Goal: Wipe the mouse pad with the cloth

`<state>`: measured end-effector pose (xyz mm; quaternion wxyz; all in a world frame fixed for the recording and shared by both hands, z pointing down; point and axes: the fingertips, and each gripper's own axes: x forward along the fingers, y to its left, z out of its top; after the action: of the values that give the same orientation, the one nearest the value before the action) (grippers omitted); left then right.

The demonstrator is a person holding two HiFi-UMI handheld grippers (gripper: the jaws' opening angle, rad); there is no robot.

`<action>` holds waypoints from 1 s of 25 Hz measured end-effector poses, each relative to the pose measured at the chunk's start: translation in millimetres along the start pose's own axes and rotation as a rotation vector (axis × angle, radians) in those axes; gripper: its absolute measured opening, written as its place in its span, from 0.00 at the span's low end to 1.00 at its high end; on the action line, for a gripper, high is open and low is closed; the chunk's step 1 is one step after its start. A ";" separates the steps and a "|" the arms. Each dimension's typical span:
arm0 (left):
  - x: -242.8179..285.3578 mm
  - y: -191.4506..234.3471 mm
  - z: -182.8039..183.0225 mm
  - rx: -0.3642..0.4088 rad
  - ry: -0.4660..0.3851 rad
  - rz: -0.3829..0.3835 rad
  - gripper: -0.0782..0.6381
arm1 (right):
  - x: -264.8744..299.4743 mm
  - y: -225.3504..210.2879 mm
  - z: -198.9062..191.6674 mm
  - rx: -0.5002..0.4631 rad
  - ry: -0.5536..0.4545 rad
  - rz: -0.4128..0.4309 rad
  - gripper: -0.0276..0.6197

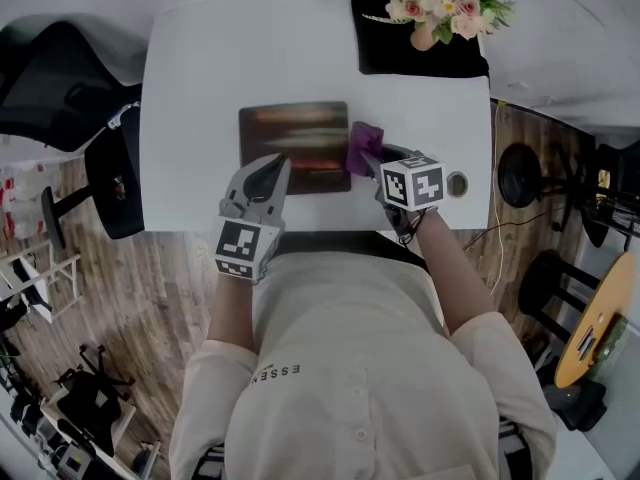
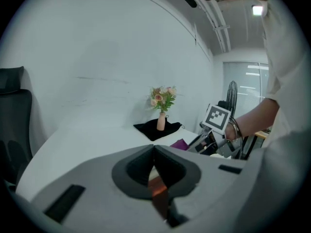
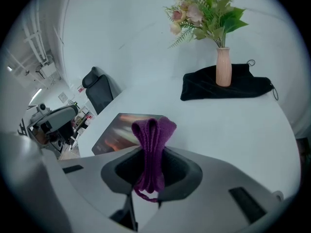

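1. Reaching forward with both forearms from the 6 o'clock edge of the white table (image 1: pixel 200 88), elbows bent and close to the torso.
2. Pointing the left gripper (image 1: pixel 276 164) toward 12 o'clock, tipped downward over the mouse pad (image 1: pixel 295 128) near its 7 o'clock corner; touching it or not, cannot tell.
3. Holding that gripper's jaws pressed together tip to tip, with nothing pinched at the tips and only a sliver of orange-brown pad showing through the gap behind them.
4. Angling the right gripper (image 1: pixel 370 158) toward 11 o'clock, wrist turned inward, marker cube (image 1: pixel 414 182) facing up.
5. Clamping the purple cloth (image 3: pixel 154 130) between the right jaws, folded into a narrow bunch and standing up past the tips.
6. Bringing the cloth to the pad's 3 o'clock edge, overlapping it as seen from the head view.
7. Finding the mouse pad flat near the table's middle, dark with reddish streaks.
8. Noting, at 1 o'clock from the pad and well apart from it, a black pouch (image 1: pixel 400 53) with a vase of flowers (image 1: pixel 440 8) upright on it.
9. Noting a black office chair (image 1: pixel 50 78) off the table at 9 o'clock.
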<state>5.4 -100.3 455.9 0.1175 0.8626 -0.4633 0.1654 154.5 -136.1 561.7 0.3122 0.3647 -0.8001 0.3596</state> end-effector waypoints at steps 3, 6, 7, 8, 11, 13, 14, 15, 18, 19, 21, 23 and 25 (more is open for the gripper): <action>-12.0 9.3 2.0 0.017 -0.005 -0.003 0.11 | 0.1 22.6 6.2 -0.001 -0.015 0.024 0.19; -27.9 23.8 1.1 0.022 -0.010 -0.004 0.11 | 8.1 54.6 8.1 -0.007 -0.015 0.059 0.19; -34.2 29.5 -0.9 0.020 -0.008 -0.002 0.11 | 12.1 66.6 7.6 -0.012 -0.013 0.071 0.19; -40.9 35.6 -3.6 0.018 -0.005 0.000 0.11 | 16.4 79.0 6.8 -0.017 -0.010 0.082 0.19; -60.9 54.1 -12.7 0.008 0.006 0.009 0.11 | 31.2 114.8 2.8 -0.024 0.004 0.114 0.19; -73.5 66.4 -19.5 0.005 0.013 0.014 0.11 | 42.6 137.0 -0.2 -0.034 0.019 0.130 0.19; -79.7 72.5 -23.4 0.006 0.018 0.016 0.11 | 48.8 148.3 -1.8 -0.041 0.027 0.138 0.19; -85.9 78.4 -27.5 0.006 0.024 0.018 0.11 | 55.0 159.5 -3.5 -0.049 0.035 0.147 0.19; -103.1 93.3 -40.1 0.007 0.040 0.022 0.11 | 72.4 190.8 -9.9 -0.073 0.063 0.171 0.19; -108.2 97.4 -44.3 0.005 0.044 0.023 0.11 | 77.6 199.5 -12.3 -0.080 0.072 0.177 0.19; -116.1 105.0 -52.0 0.000 0.050 0.021 0.11 | 88.0 213.4 -16.0 -0.088 0.086 0.186 0.19; -121.4 111.5 -56.9 -0.003 0.054 0.016 0.11 | 96.7 222.8 -17.8 -0.089 0.096 0.187 0.19; -126.1 116.9 -59.8 -0.006 0.054 0.006 0.11 | 103.6 228.9 -19.1 -0.084 0.103 0.182 0.19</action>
<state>-168.2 -46.6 466.8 0.1319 0.8560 -0.4632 0.1878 -81.8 -49.1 571.4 0.3339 0.2584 -0.8272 0.3709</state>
